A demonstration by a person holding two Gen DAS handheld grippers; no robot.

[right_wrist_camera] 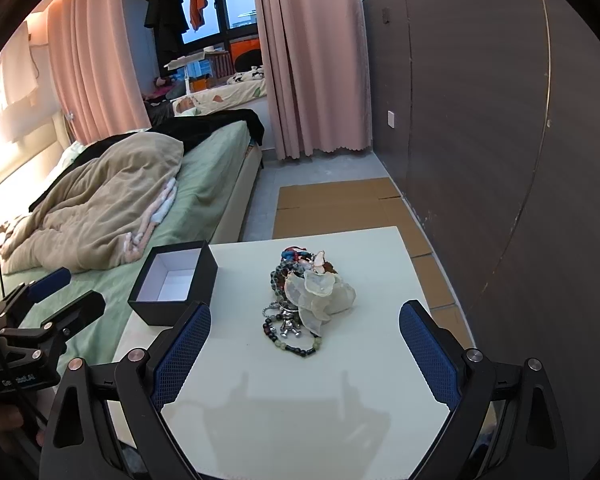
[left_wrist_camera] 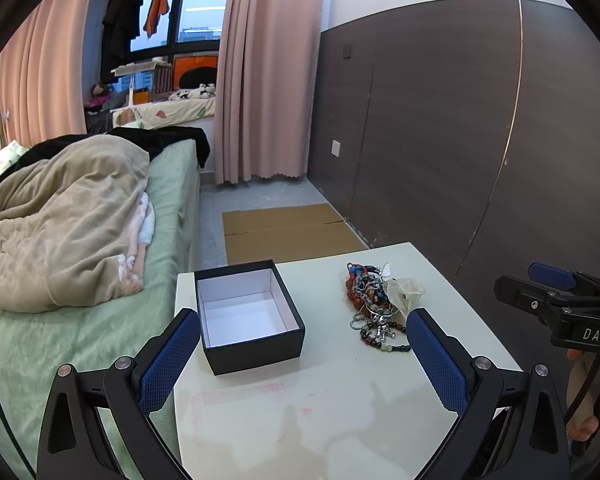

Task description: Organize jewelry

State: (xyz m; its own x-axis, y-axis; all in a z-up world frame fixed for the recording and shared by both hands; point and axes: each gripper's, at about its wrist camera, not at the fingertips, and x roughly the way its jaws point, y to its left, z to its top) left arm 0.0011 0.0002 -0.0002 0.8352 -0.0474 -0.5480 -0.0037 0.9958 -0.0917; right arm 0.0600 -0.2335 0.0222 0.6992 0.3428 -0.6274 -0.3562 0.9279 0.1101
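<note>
Nearest, the right claw (right_wrist_camera: 305, 356) hung wide open and empty above the near part of the white worktop (right_wrist_camera: 340, 420), while the left claw (left_wrist_camera: 303, 356) was equally spread, holding nothing. Just beyond the right claw's fingertips lay the tangled jewelry pile (right_wrist_camera: 300, 300): beaded bracelets, a silver charm and a pale translucent flower piece on top. Ahead of the left claw, left of the pile, stood the open black gift box (left_wrist_camera: 248, 316), empty and white inside. A good pick would probably single out one loose bead strand at the pile's near edge, closing gently so the rest did not drag along.
</note>
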